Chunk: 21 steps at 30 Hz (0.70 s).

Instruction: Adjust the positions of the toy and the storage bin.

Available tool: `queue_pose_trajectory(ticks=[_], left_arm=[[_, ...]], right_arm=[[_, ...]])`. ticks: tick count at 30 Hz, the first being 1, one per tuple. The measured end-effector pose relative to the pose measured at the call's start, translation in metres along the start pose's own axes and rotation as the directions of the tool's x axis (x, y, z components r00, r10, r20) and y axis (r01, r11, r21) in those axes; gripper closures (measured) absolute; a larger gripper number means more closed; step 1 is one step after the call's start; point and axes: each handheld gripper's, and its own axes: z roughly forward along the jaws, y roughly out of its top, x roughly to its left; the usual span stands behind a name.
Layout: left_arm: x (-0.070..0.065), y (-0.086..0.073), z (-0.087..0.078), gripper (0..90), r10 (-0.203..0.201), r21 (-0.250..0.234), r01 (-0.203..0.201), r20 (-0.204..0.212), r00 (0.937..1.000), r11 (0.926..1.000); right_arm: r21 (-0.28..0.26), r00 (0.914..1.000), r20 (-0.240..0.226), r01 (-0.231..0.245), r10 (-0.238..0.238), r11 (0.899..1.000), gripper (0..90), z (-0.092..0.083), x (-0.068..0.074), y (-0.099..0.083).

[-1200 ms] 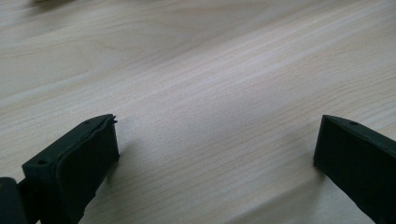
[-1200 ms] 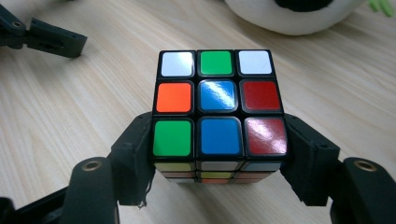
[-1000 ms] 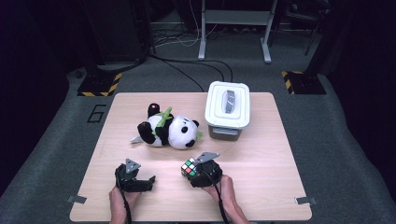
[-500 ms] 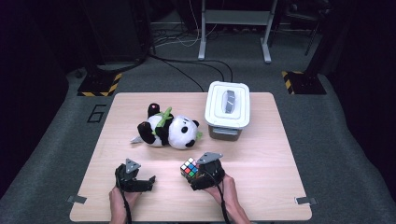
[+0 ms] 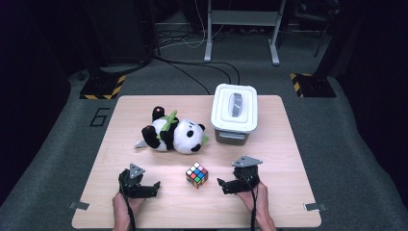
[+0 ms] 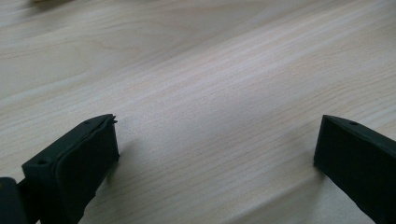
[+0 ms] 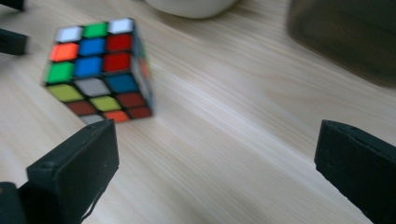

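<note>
On the tabletop [image 5: 288,144], a cube [image 5: 197,174] stands free between two hand-held grippers.
Right hand-held gripper [image 5: 225,185], jaws just opened wide and empty, sits just right of the cube, apparently having set it down. Left hand-held gripper [image 5: 153,187] rests apart, jaws wide, holding nothing. Panda [image 5: 173,135] and box [image 5: 234,114] lie behind.

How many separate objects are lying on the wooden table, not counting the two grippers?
3. The puzzle cube sits near the front edge, between the grippers. The plush panda lies behind it, mid-table. The white lidded box stands right of the panda, towards the back. Nothing seems hidden.
</note>
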Motion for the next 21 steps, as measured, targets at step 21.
queue_pose_trajectory(ticks=[21], left_arm=[[-0.037,0.036,-0.012,0.0,0.068,-0.069,-0.059,0.148,0.9867,0.9959]], right_arm=[[0.053,0.9682,0.223,-0.128,0.113,0.990,0.0,0.008,-0.059,-0.043]])
